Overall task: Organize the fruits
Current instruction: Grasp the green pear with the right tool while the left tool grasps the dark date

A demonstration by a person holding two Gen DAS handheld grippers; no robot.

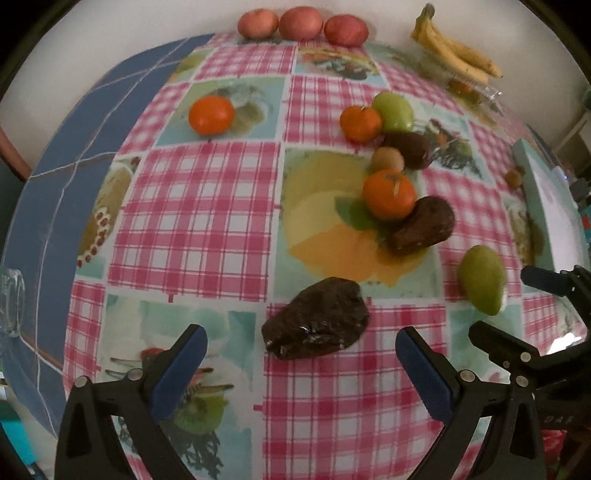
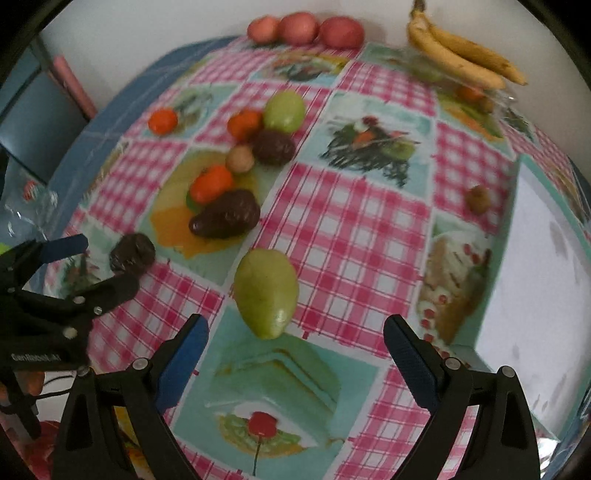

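My left gripper [image 1: 301, 341] is open just short of a dark brown fruit [image 1: 316, 319] on the checked tablecloth [image 1: 192, 221]. It also shows in the right wrist view, left gripper [image 2: 99, 264] beside that brown fruit [image 2: 132, 254]. My right gripper [image 2: 295, 328] is open just behind a green fruit [image 2: 266, 291]. From the left wrist it appears as the right gripper [image 1: 511, 302] next to the green fruit [image 1: 482, 278]. A cluster of oranges [image 1: 388, 194], brown fruits [image 1: 423, 225], a second green fruit [image 1: 393, 110] and a small tan fruit [image 1: 387, 159] lies mid-table. One orange [image 1: 211, 114] sits alone.
Three red apples [image 1: 303, 23] line the far edge, with bananas [image 1: 454, 51] over a clear plastic container [image 1: 469, 88] at the far right. A white box [image 2: 535, 266] stands at the right edge, a small brown fruit [image 2: 477, 198] beside it. A glass [image 1: 11, 299] sits far left.
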